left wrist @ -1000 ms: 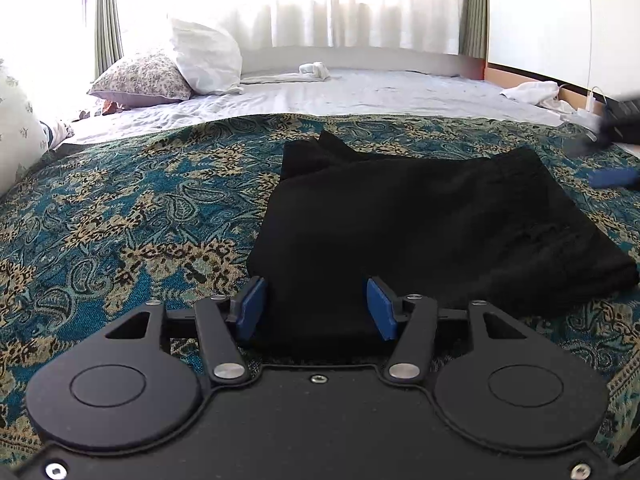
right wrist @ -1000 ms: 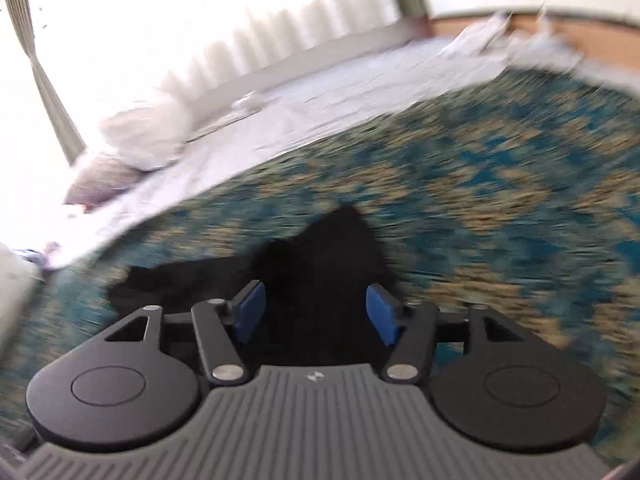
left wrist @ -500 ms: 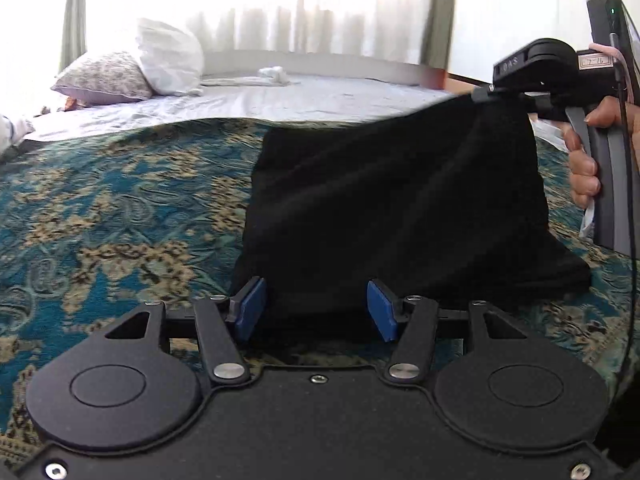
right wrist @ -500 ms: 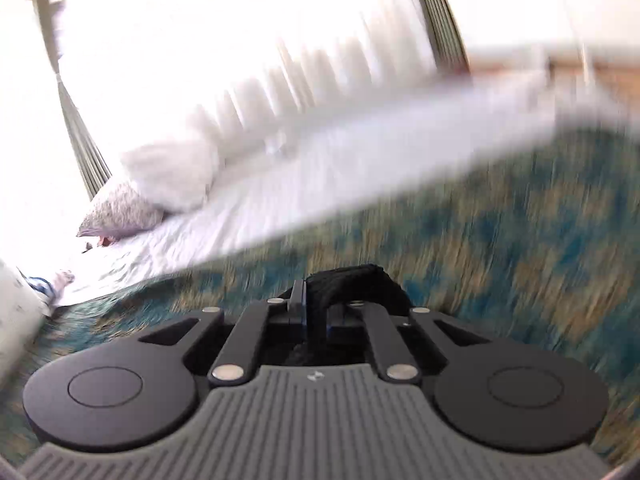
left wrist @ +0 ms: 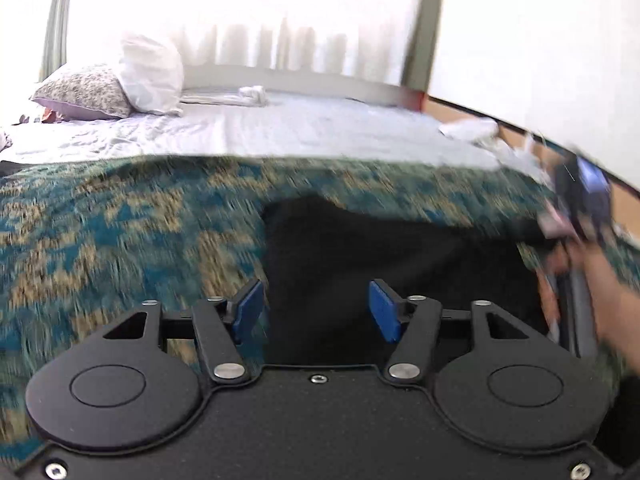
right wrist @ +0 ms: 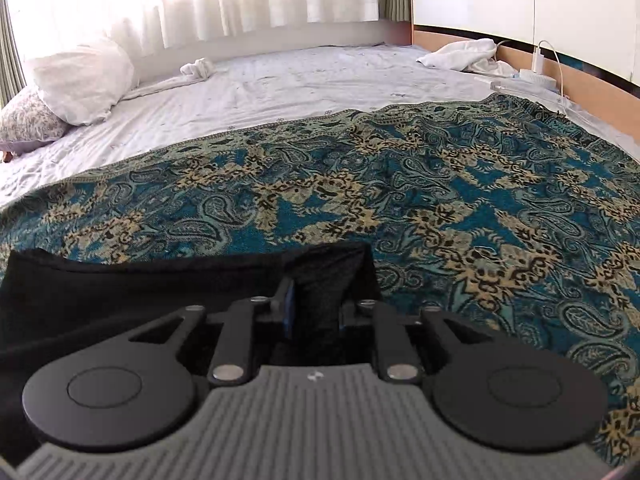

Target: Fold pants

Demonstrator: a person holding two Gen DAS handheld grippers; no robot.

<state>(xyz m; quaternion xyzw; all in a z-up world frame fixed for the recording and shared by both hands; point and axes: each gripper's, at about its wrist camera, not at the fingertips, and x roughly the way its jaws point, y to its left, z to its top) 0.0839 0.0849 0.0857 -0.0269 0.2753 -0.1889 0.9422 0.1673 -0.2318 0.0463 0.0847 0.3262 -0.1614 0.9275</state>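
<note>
The pants lie black and partly folded on the paisley bedspread, near its front edge, well short of the white sheet behind it.

The right gripper has its fingers closed on a bunched corner of the pants, at the cloth's right end; the fabric stands up between them in a small peak. In the left wrist view that same gripper shows blurred at the pants' right edge, with the person's hand under it.

The left gripper hangs over the pants' near left part with its fingers well apart and nothing between them; the left blue pad sits about over the cloth's left edge.

The step in hand looks like carrying the held corner across to make the next fold. To do it well:

- Keep the right grip firm on all layers; a bunched corner can shed its lower layer once lifted.
- Lift only enough to clear the cloth below, then travel straight toward the pants' left edge so the crease runs square.
- Use the left gripper to pin or pinch the left edge, so the stack does not slide on the bedspread.
- Lay the corner down flush with the edge beneath before letting go.
</note>
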